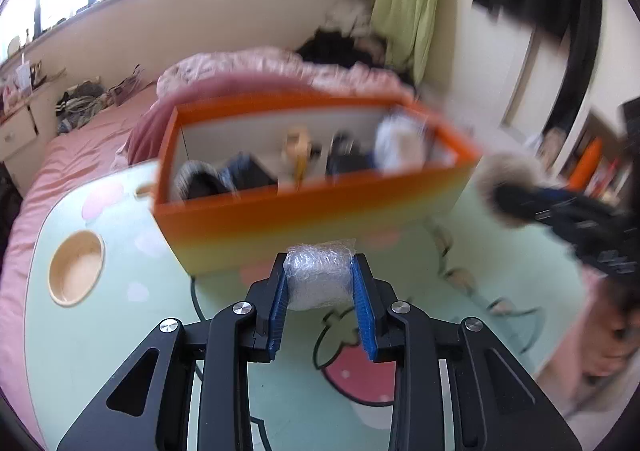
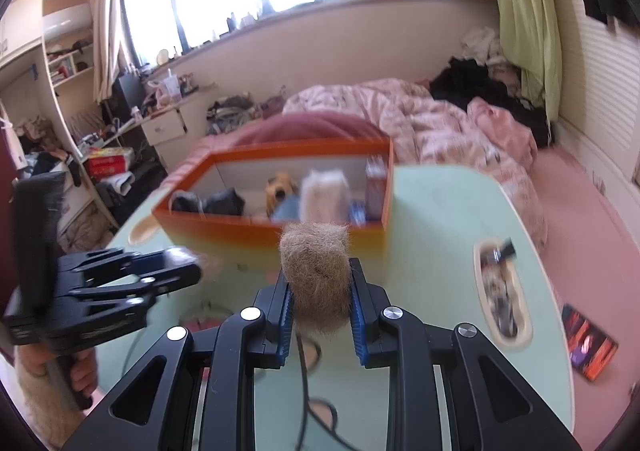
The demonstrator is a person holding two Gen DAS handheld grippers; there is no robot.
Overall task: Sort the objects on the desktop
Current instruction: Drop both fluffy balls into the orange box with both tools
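Left wrist view: left tool (image 1: pixel 320 283) clamped a clear bubble-wrap wad (image 1: pixel 319 278), held above the pale green cartoon-printed surface (image 1: pixel 100 331), near the orange rectangular box (image 1: pixel 304 211).

Right wrist view: right tool (image 2: pixel 320 291) gripped a tan fuzzy fur ball (image 2: pixel 316 275), just before the same box (image 2: pixel 280 229).

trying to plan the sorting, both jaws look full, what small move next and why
Probably carry the left gripper forward over the orange box and let go: its jaws are shut on a bubble-wrap bundle just short of the box wall, and the box already holds sorted items.
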